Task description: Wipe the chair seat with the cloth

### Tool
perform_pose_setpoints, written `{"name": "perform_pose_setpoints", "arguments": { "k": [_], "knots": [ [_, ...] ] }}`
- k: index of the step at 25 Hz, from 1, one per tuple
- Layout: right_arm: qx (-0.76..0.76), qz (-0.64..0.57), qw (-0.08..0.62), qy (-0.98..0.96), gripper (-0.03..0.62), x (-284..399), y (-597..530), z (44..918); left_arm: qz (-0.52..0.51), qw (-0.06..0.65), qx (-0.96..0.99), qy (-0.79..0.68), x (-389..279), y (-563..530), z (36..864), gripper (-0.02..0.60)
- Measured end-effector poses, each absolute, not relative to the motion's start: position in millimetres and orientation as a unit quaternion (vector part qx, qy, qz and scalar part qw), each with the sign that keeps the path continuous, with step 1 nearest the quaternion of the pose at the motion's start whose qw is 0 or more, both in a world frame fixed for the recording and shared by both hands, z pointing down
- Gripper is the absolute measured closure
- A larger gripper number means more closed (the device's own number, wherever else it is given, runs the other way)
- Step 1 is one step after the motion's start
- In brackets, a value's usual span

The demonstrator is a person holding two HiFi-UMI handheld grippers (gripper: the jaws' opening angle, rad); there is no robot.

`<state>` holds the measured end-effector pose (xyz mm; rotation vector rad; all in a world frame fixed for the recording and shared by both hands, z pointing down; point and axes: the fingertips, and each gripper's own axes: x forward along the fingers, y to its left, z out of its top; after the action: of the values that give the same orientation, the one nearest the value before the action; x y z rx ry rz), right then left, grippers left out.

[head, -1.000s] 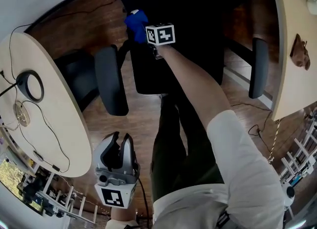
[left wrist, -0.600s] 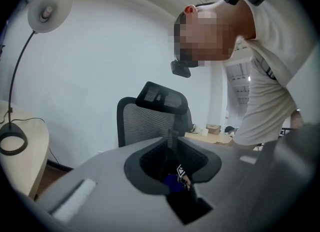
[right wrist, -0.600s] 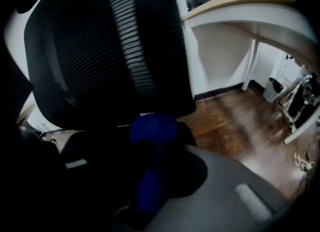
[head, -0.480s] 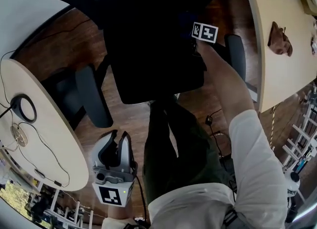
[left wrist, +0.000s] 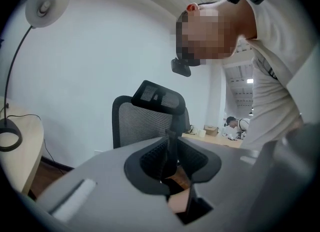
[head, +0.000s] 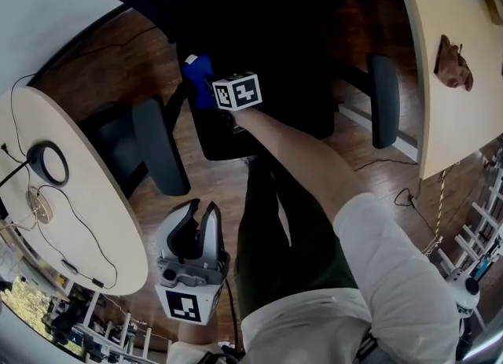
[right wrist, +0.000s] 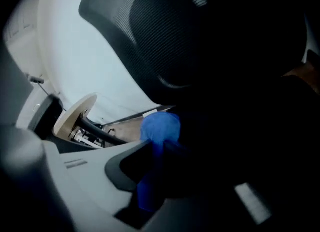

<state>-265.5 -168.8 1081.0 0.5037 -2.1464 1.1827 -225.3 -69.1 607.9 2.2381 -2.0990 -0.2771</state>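
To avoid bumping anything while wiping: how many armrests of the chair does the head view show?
2. The left armrest is beside the chair seat, near the blue cloth; the right armrest is on the seat's opposite side. None seems hidden.

There are two tongs, the left tongs (head: 199, 217) and the right tongs (right wrist: 152, 166). There is one blue cloth (head: 198, 79). There is one black chair (head: 302, 64), and it has two armrests (head: 159, 146) (head: 383, 99). There are two tabletops (head: 67, 233) (head: 444, 130). One ring lamp (head: 49, 163) sits on the left one. One brown thing (head: 454, 62) sits on the right one.
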Motion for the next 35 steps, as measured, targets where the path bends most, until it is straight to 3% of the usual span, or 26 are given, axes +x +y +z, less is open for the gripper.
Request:
{"name": "perform_pose_setpoints", "arguments": {
  "k": [4, 7, 15, 18, 22, 27, 31, 35],
  "knots": [
    [0.205, 0.451, 0.351, -0.795, 0.522, -290, -138, 1113, -0.087, 0.031, 0.715, -0.693, -240, -57, 609, 0.391],
    [0.217, 0.430, 0.345, -0.806, 0.522, -259, -161, 1120, -0.080, 0.030, 0.717, -0.692, -238, -49, 616, 0.391],
    [0.406, 0.374, 0.366, -0.749, 0.523, 2, -293, 1141, -0.108, 0.030, 0.735, -0.669, -211, -64, 617, 0.391],
    [0.454, 0.366, 0.371, -0.723, 0.523, 52, -311, 1129, -0.114, 0.033, 0.742, -0.659, -205, -67, 616, 0.391],
    [0.423, 0.386, 0.342, -0.745, 0.522, 5, -290, 1105, -0.114, 0.038, 0.750, -0.650, -202, -69, 613, 0.391],
    [0.279, 0.438, 0.281, -0.807, 0.522, -151, -173, 1076, -0.110, 0.035, 0.751, -0.650, -200, -73, 608, 0.391],
    [0.184, 0.447, 0.311, -0.818, 0.522, -241, -63, 1092, -0.108, 0.039, 0.743, -0.659, -205, -72, 612, 0.391],
    [0.189, 0.446, 0.333, -0.809, 0.523, -253, -37, 1133, -0.102, 0.040, 0.740, -0.664, -209, -66, 621, 0.391]
  ]
}}
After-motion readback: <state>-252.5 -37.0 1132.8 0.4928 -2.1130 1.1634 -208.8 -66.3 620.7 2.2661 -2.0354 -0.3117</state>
